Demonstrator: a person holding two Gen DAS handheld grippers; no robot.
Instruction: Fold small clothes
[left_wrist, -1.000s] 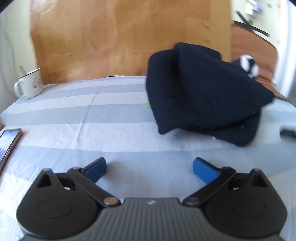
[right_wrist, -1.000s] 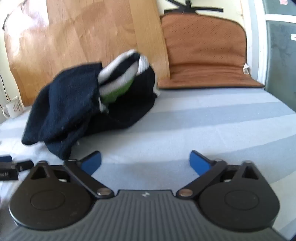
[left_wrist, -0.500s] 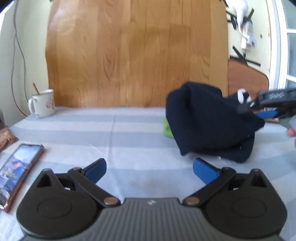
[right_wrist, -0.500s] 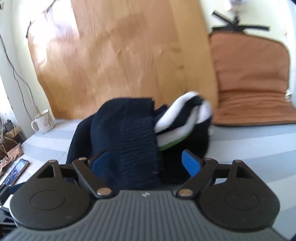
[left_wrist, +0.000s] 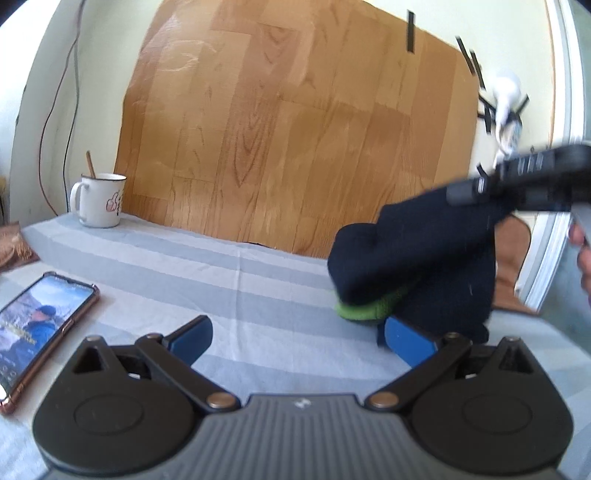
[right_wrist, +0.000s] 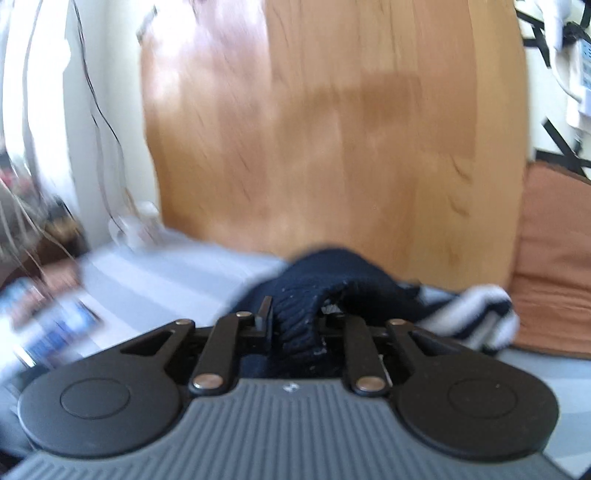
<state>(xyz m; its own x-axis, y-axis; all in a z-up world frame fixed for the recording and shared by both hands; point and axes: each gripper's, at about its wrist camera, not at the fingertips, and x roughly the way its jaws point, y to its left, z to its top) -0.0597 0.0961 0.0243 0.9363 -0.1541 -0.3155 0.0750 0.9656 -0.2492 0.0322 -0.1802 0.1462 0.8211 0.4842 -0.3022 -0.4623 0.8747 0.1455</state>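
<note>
A navy knit garment (left_wrist: 417, 258) with a green hem (left_wrist: 365, 310) hangs partly lifted at the right of the striped sheet (left_wrist: 221, 280). My right gripper (left_wrist: 458, 194) comes in from the right, above it, gripping its top edge. In the right wrist view the right gripper (right_wrist: 295, 317) has its jaws closing, pinched on the ribbed navy edge (right_wrist: 295, 314); a white-striped part (right_wrist: 476, 314) trails to the right. My left gripper (left_wrist: 295, 330) stands open low over the sheet, its right finger (left_wrist: 402, 339) close to the garment's bottom, with nothing between the fingers.
A white mug (left_wrist: 98, 201) with a stick in it stands at the back left. A lit phone (left_wrist: 37, 321) lies at the left edge. A wooden board (left_wrist: 295, 129) leans behind the bed. A brown cushion (right_wrist: 554, 277) lies at the right; a person's hand (left_wrist: 583, 251) shows there.
The right gripper went from wide open to pinched on the garment's ribbed edge and raised it. The left gripper moved and rolled, staying open; the garment now hangs closer to its right finger.
</note>
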